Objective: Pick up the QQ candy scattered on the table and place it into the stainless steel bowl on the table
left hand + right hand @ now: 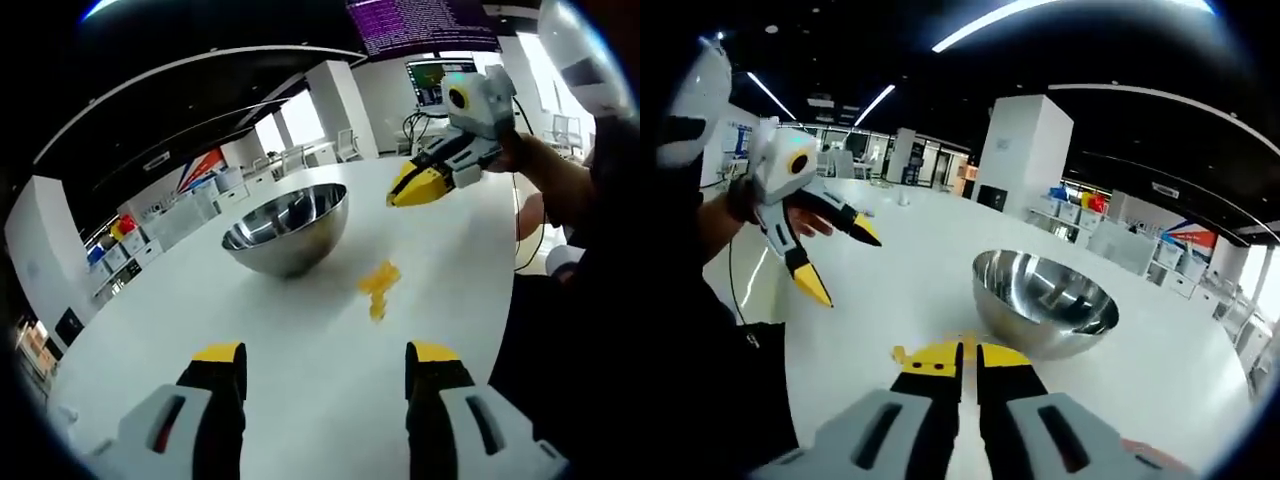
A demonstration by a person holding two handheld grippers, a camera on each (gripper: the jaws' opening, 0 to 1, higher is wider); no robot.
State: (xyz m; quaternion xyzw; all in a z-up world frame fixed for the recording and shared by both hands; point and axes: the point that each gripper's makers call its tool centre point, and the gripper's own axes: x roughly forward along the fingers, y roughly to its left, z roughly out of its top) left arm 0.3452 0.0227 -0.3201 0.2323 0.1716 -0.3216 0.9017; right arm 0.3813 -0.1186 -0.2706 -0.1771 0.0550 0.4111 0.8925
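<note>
A: Open office all round, white pillars and shelving at the back, and a big white desk (300,340) carrying everything.

B: What sits on it?

A: One stainless steel bowl (287,230), upright, nothing visible inside. Near it, toward us in the left gripper view, lies a small cluster of yellow QQ candy (379,283), apart from the bowl's wall.

B: And the claws?

A: The left claw (325,365) is spread wide and holds nothing; in the right gripper view it hangs in the air well off to the side of the bowl. The right claw (969,362) has its jaws pressed nearly together. Yellow shows at its tips in the right gripper view, but I cannot tell whether that is candy pinched or just the yellow jaw tips over candy lying on the desk. In the left gripper view it sits raised beyond the candy, tips closed.

B: Risks?

A: If the pinch is shallow, a light wrapped candy could slip out on the way over the rim. A low carry could also knock the bowl, which would likely slide or rock on that smooth desk.
</note>
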